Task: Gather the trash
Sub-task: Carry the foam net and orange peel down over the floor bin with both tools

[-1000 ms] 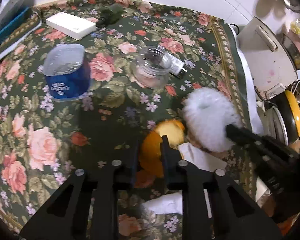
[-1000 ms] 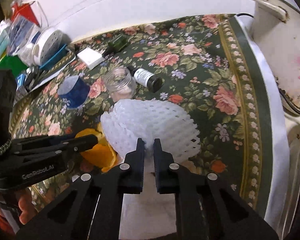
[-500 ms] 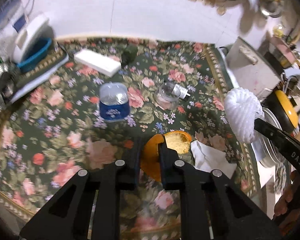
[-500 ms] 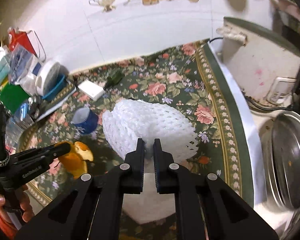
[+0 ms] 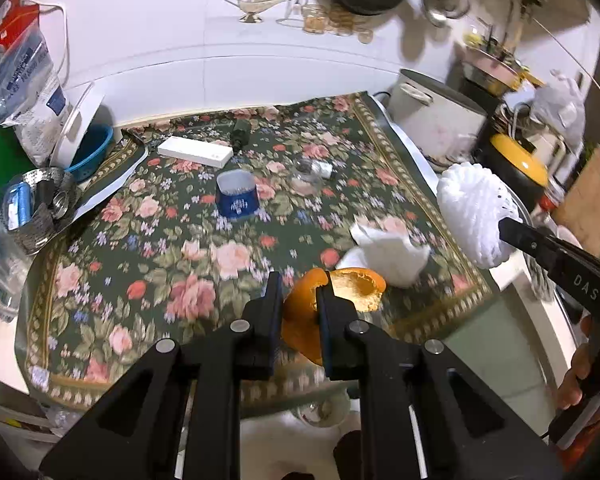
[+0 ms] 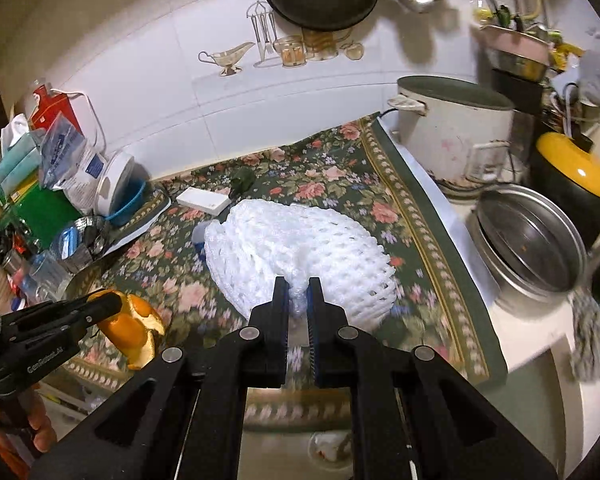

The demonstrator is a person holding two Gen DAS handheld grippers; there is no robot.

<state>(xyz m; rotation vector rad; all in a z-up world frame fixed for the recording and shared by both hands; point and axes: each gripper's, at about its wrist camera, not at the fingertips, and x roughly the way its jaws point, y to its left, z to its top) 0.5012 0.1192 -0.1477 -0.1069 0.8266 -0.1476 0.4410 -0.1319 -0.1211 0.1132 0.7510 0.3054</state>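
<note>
My left gripper (image 5: 299, 286) is shut on an orange peel (image 5: 352, 290), held in the air above the front edge of the floral tablecloth (image 5: 160, 248). The right gripper (image 6: 299, 292) is shut on a white foam fruit net (image 6: 300, 248), which bulges out ahead of the fingers. In the left wrist view that net (image 5: 474, 216) hangs at the right, pinched by the right gripper's tip (image 5: 508, 226). The right wrist view shows the peel (image 6: 134, 326) at lower left in the left gripper (image 6: 114, 302). A crumpled white tissue (image 5: 388, 250) lies on the cloth.
On the cloth stand a blue cup (image 5: 237, 198), a glass jar (image 5: 306, 176), a white box (image 5: 196, 151) and a dark bottle (image 5: 239, 132). A white pot (image 6: 452, 132), a steel pan (image 6: 528, 240) and a yellow-lidded pot (image 6: 572, 180) crowd the right. Bags and a basket fill the left.
Both grippers have risen and drawn back from the table, carrying the peel and the foam net off the cloth. The tissue that lay under them is uncovered.
</note>
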